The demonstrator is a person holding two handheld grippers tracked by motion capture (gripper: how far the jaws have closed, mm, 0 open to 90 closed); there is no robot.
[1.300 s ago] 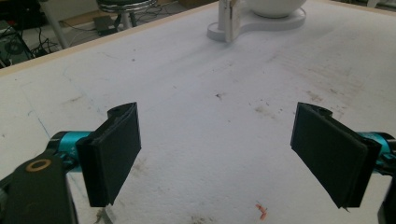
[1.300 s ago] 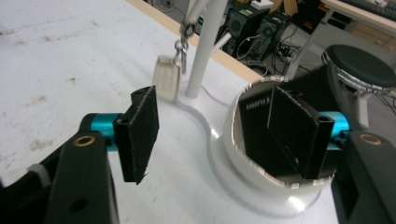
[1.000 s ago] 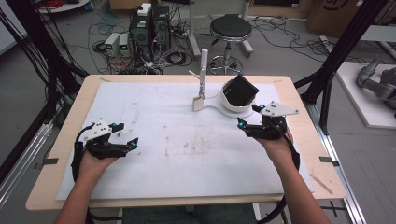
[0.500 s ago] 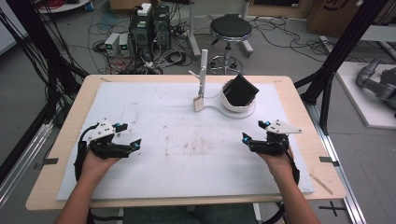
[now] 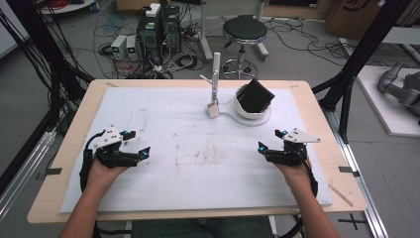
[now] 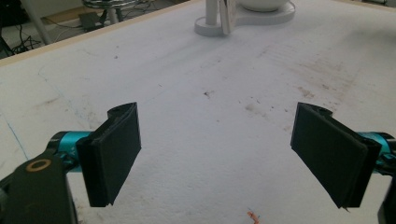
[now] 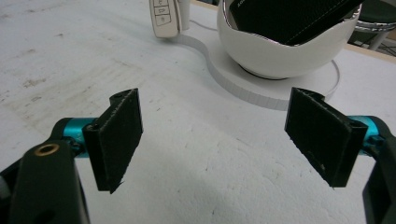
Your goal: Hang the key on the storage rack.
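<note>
left gripper [image 5: 142,152] jaws spread, empty | right gripper [image 5: 263,147] jaws spread, empty | black pouch [image 5: 257,95] sits tilted in white bowl [image 5: 248,111], far side | we'd judge: approach pouch's exposed edge squarely.

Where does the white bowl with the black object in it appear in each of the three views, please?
High view: the white bowl sits at the table's far side, right of centre.
Left gripper view: its underside shows at the top edge, right of centre.
Right gripper view: large, upper right.
Shared landmark: the white post beside it.
</note>
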